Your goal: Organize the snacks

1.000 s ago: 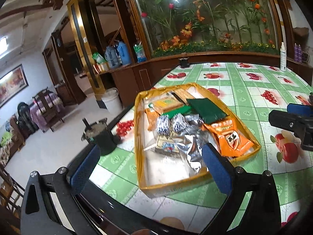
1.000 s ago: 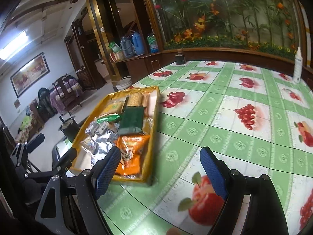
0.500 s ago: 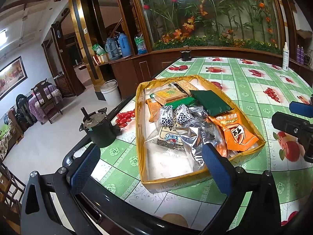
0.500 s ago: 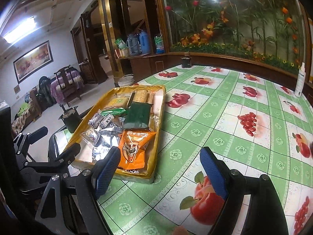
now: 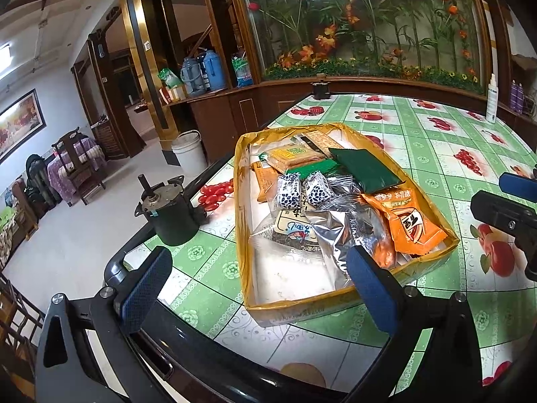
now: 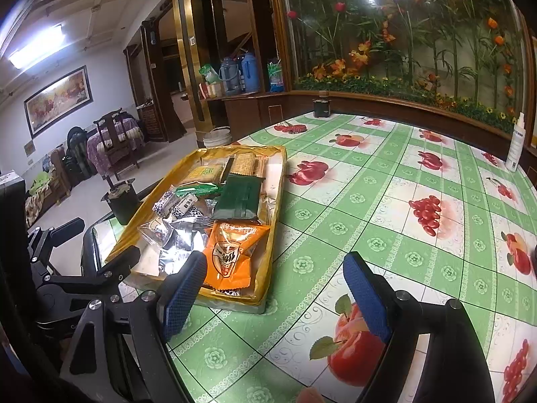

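Hovering wide open and empty, both the left gripper [image 5: 258,288] and right gripper [image 6: 275,299] faced the tray [image 5: 242,221] just ahead. Orange packet [image 6: 231,252] sat nearest the right gripper: probably light, crinkly, slippery; best pinched at its sealed edge, gently.

The left gripper [image 5: 256,287] is held with its jaws wide apart, the blue pads [image 5: 144,288] gripping nothing. The right gripper [image 6: 275,297] is likewise spread wide, its pads [image 6: 365,297] bare. In the left wrist view the right gripper juts in from the right edge, seemingly level with the left one, though only partly seen.
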{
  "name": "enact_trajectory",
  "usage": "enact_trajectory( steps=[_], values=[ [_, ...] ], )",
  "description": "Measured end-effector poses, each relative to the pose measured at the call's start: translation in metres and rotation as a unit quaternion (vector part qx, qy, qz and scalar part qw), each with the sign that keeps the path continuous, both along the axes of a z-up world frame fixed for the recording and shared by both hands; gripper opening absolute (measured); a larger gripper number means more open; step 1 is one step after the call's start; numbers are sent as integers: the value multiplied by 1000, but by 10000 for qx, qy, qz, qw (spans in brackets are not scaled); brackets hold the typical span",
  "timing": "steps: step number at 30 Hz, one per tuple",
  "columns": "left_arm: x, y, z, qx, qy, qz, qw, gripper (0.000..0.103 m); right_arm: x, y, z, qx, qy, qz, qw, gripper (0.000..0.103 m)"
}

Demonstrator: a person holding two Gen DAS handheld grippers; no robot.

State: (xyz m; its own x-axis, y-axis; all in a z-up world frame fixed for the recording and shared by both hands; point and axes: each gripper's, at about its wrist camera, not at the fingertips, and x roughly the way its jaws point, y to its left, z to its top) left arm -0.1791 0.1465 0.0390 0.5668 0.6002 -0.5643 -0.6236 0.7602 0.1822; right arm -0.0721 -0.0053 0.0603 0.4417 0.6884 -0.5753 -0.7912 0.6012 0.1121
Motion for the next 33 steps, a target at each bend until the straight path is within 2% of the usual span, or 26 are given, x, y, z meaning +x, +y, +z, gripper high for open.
enact_trajectory(
  steps=[33],
  values=[
    [-5,0,7,-76,-167,-88,9998,103,2,-2,2,-25,-26,-17,10000,85]
  ],
)
